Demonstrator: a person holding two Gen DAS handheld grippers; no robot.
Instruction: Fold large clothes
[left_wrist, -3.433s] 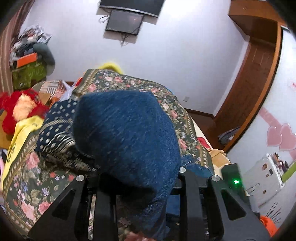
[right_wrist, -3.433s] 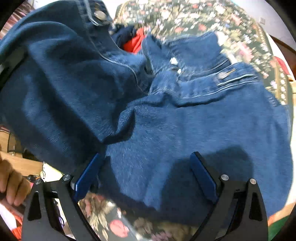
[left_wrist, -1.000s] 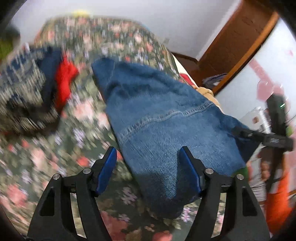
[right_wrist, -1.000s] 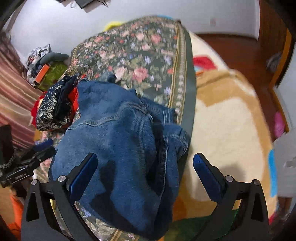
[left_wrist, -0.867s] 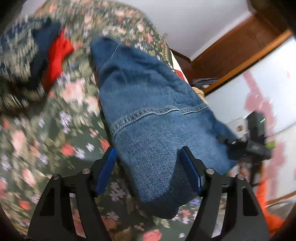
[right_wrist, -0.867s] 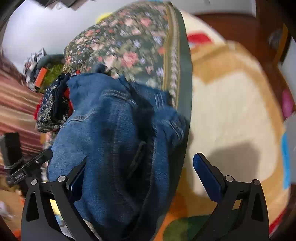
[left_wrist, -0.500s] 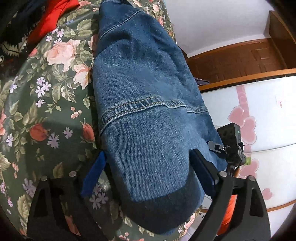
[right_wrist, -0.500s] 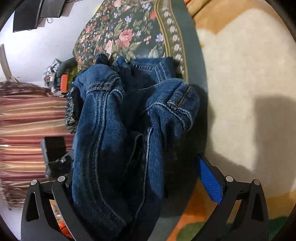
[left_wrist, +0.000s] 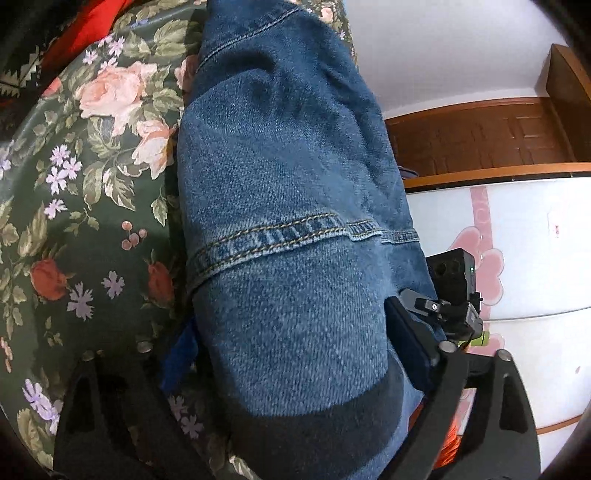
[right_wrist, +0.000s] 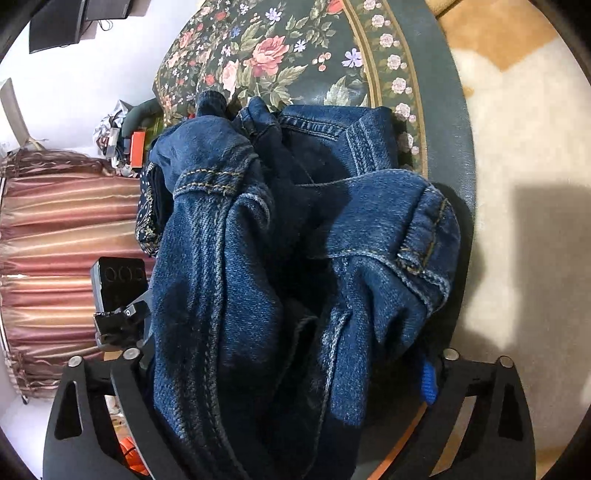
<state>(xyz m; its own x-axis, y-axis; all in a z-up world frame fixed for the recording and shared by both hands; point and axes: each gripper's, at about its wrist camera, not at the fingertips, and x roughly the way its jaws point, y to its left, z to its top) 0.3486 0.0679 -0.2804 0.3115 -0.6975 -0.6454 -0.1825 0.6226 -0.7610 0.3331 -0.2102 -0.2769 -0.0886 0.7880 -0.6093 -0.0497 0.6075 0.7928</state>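
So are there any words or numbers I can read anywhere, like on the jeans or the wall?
None can be read.
Denim jacket: only stitching shows, no label.
Orange box by the curtain: no print shows on it.
White panel: pink hearts and a tiny mark too small to read.
Black camera: a green light, no legible text.
Floral bedcover: flowers only.

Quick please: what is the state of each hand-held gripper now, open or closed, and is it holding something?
Left hand-held gripper: open, straddling the folded denim garment, not clamping it.
Right hand-held gripper: open, around the bunched end of the denim garment, not clamping it.
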